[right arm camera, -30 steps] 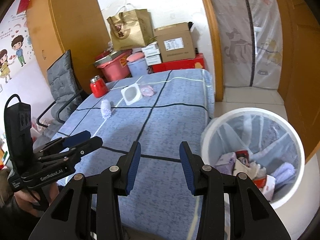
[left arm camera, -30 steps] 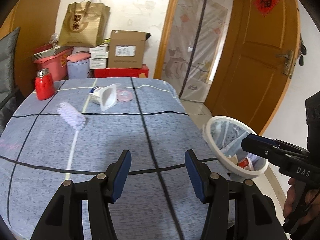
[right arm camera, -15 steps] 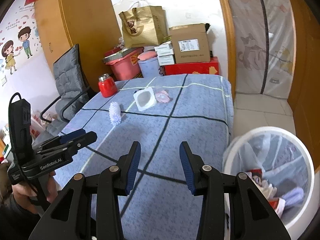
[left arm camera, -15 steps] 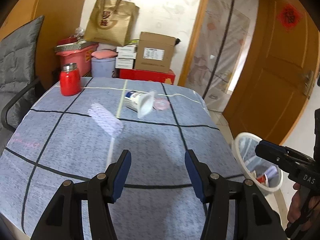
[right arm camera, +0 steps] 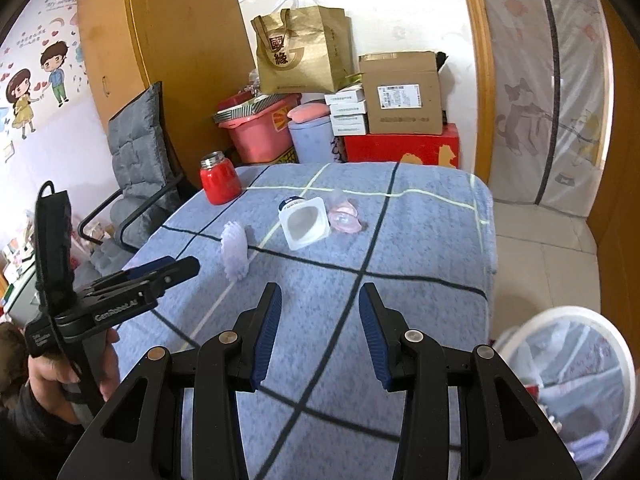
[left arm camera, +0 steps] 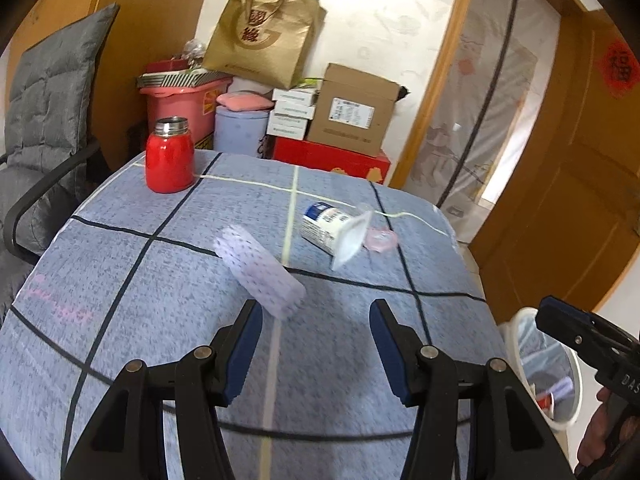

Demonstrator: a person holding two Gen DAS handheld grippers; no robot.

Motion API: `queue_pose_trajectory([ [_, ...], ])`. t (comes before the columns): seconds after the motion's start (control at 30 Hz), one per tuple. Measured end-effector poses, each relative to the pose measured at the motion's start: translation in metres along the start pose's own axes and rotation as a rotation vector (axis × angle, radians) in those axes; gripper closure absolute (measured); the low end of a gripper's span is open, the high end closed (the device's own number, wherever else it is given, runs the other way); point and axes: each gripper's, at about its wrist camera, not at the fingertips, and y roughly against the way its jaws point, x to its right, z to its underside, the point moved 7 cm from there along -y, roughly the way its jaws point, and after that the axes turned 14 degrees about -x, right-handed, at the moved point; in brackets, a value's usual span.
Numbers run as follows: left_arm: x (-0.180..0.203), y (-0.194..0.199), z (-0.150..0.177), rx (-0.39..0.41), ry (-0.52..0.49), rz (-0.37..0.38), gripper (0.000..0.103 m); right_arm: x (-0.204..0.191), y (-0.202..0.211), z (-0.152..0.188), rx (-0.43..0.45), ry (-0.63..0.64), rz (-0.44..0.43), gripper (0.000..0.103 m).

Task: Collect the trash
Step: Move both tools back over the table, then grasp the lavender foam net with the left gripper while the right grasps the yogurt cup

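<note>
Blue checked cloth covers the tabletop (left arm camera: 168, 312), and four loose things lie on it: one white-lilac dotted roll (left arm camera: 258, 270), one tipped yogurt cup (left arm camera: 334, 230), one crumpled pink wrapper (left arm camera: 382, 239) and one upright red flask (left arm camera: 169, 156).

Seen from the left wrist, the roll lies just beyond the left hand-held gripper (left arm camera: 316, 350), at about 11 o'clock from its tips and blurred. The cup lies on its side further off at 12 o'clock, mouth turned toward 5 o'clock, with the wrapper touching its rim on the 3 o'clock side. The flask stands near the far edge at 10 o'clock. Both hand-held grippers are open, with nothing between their blue pads.

One white bin (right arm camera: 568, 364) lined with clear plastic stands on the floor off the tabletop's edge, at 4 o'clock in the right wrist view; trash already lies inside it.

That view alone looks straight into the cup's empty mouth, and shows the person's hand (right arm camera: 60, 376) wrapped around the left tool's handle, plus a cartoon wall sticker (right arm camera: 36, 84). Only the left wrist view shows the cup's blue label and the right hand-held gripper (left arm camera: 560, 320) from the side, above the bin's rim.
</note>
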Motion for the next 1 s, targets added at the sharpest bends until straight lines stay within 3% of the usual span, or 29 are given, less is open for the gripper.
queue_pose_trajectory([
  [0.33,-0.03,-0.053,-0.029,-0.044,0.093,-0.027,0.047,-0.005,-0.041,-0.031,-0.032,-0.001,-0.02,0.061],
  [0.7,-0.051,-0.099,-0.032,-0.114,0.147,-0.06,0.047,-0.009,-0.081,-0.052,-0.068,0.013,-0.024,0.061],
  [0.87,-0.048,-0.099,-0.027,-0.121,0.101,-0.036,0.07,-0.018,-0.102,-0.059,-0.096,0.033,-0.04,0.062],
  [1.0,-0.046,-0.088,-0.021,-0.102,0.071,-0.026,0.076,-0.023,-0.121,-0.064,-0.122,0.049,-0.038,0.061],
])
